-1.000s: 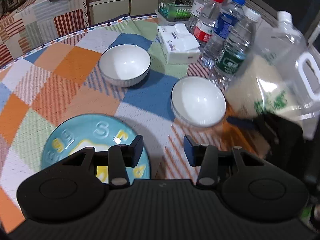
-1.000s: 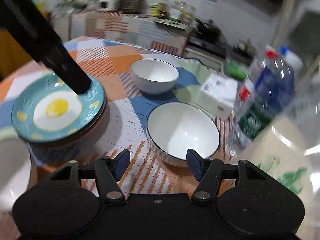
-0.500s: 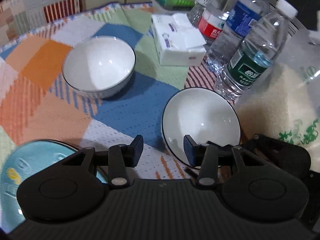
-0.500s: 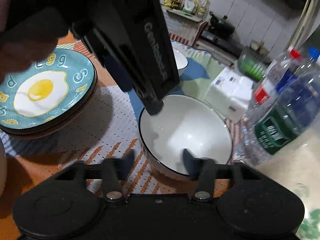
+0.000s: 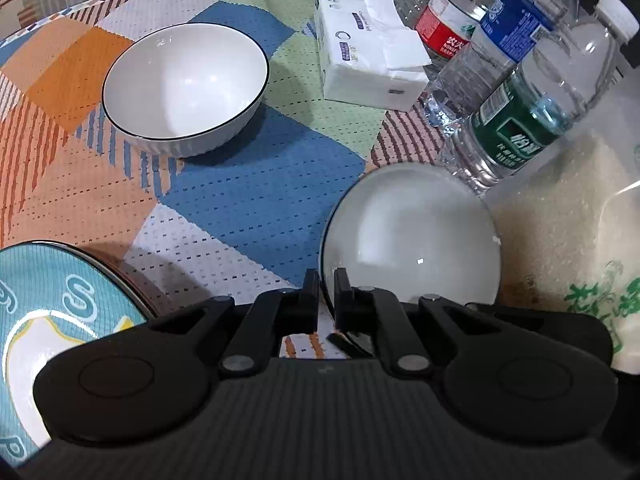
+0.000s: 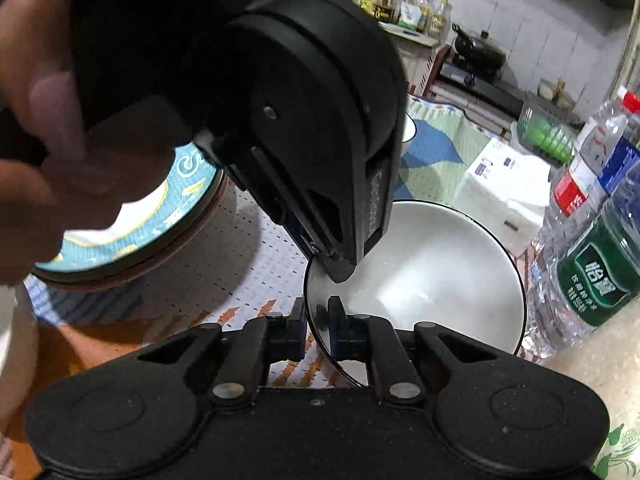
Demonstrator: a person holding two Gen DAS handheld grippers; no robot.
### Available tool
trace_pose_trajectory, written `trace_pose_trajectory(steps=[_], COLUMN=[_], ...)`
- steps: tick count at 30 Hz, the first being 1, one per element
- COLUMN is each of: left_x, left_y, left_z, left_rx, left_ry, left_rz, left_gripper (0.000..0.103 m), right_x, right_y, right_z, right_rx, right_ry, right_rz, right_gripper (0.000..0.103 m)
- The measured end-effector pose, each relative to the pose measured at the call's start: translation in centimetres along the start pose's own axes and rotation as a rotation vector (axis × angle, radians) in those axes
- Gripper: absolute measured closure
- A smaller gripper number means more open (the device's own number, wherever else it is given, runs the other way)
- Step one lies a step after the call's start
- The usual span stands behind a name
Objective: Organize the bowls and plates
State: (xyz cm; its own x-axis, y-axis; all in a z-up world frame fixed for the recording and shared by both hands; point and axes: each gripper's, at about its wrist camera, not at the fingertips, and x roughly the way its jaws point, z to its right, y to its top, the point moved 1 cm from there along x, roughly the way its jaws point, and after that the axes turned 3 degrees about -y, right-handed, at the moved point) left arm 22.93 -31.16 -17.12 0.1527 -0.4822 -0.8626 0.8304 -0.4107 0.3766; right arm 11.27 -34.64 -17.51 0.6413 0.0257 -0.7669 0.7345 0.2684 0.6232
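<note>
A white bowl with a dark rim [image 5: 412, 236] sits on the checked tablecloth beside the bottles; it also shows in the right wrist view [image 6: 432, 272]. My left gripper [image 5: 326, 284] is shut on its left rim. My right gripper [image 6: 316, 314] is shut on the same rim, close by. The left gripper's body [image 6: 312, 128] fills the upper left of the right wrist view. A second white bowl [image 5: 186, 88] stands farther back. A stack of teal fried-egg plates [image 5: 52, 320] lies at the left, also in the right wrist view [image 6: 160, 216].
Several water bottles [image 5: 528, 92] and a tissue pack [image 5: 368, 64] stand behind the held bowl. A clear bag of rice [image 5: 568, 248] lies against its right side. A green basket [image 6: 548, 136] and a stove sit beyond the table.
Both grippers moved in to the near bowl and closed on its left rim. They were open half a second ago.
</note>
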Motion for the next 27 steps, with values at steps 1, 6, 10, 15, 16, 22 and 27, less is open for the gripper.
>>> trace_pose_trajectory(steps=[1, 6, 10, 15, 16, 22, 27], left_x=[-0.3, -1.5, -1.7, -1.3, -1.1, 0.5, 0.4], left_y=[0.1, 0.2, -0.4, -1.6, -1.7, -2.1, -1.9], left_z=[0.0, 0.4, 0.2, 0.2, 0.1, 0.1, -1.0], left_rx=[0.000, 0.011, 0.008, 0.044, 0.043, 0.075, 0.041], left_ry=[-0.009, -0.009, -0.001, 0.024, 0.030, 0.074, 0.028], left_rz=[-0.002, -0.048, -0.077, -0.081, -0.081, -0.105, -0.109], left_gripper=[0.096, 0.094, 0.094, 0.095, 0.095, 0.095, 0.096], right_x=[-0.2, -1.8, -2.0, -1.6, -1.6, -1.8, -1.9], right_y=[0.1, 0.8, 1.1, 0.8, 0.7, 0.4, -1.1], right_z=[0.5, 0.6, 0.0, -0.9, -1.1, -2.5, -3.1], right_rx=[0.031, 0.088, 0.101, 0.068, 0.053, -0.035, -0.118], right_ry=[0.025, 0.083, 0.100, 0.084, 0.077, 0.057, -0.023], right_rz=[0.005, -0.003, -0.032, -0.043, -0.041, -0.056, -0.096], right_gripper=[0.093, 0.096, 0.096, 0.096, 0.096, 0.096, 0.075])
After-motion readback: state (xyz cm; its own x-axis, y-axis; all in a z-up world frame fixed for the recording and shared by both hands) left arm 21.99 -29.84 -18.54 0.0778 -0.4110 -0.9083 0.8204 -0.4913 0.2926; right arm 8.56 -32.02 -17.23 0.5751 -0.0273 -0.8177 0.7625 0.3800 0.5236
